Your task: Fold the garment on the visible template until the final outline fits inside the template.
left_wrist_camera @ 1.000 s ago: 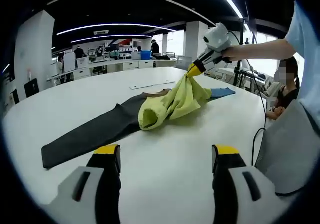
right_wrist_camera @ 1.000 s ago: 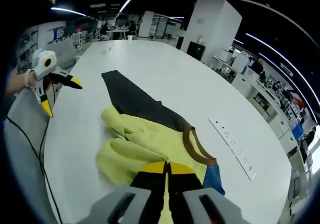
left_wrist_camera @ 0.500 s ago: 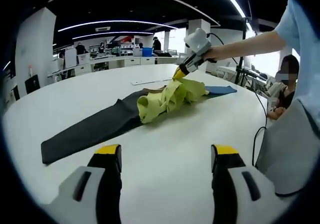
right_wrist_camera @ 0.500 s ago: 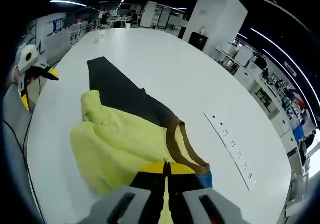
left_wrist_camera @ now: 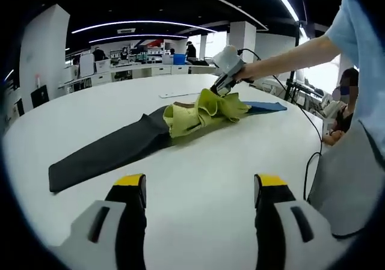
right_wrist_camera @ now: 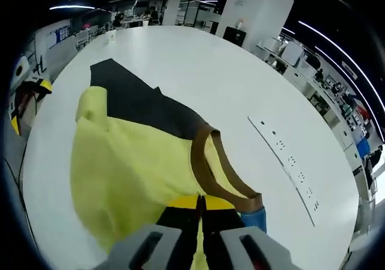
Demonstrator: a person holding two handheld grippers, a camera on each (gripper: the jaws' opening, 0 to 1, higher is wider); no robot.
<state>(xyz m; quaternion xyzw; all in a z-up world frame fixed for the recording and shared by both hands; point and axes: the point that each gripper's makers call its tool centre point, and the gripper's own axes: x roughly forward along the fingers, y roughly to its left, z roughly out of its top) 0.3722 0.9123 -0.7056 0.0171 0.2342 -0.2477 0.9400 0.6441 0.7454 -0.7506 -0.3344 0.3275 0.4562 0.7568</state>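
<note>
A yellow garment with a brown collar lies bunched on the white table. A long black piece stretches from it toward the left, and a blue piece pokes out on the right. My right gripper, held by a person's hand, is shut on a fold of the yellow fabric; its jaws pinch the cloth just below the collar. My left gripper hovers open over bare table, well short of the garment. It also appears at the left edge as the left gripper.
A white power strip lies on the table beyond the garment. The person's sleeve and body fill the right side, with a cable hanging at the table edge. Desks and people stand far behind.
The right gripper has moved down and toward the black piece with the yellow fabric, and the lifted cloth now lies lower and flatter. The left gripper has stayed put.
</note>
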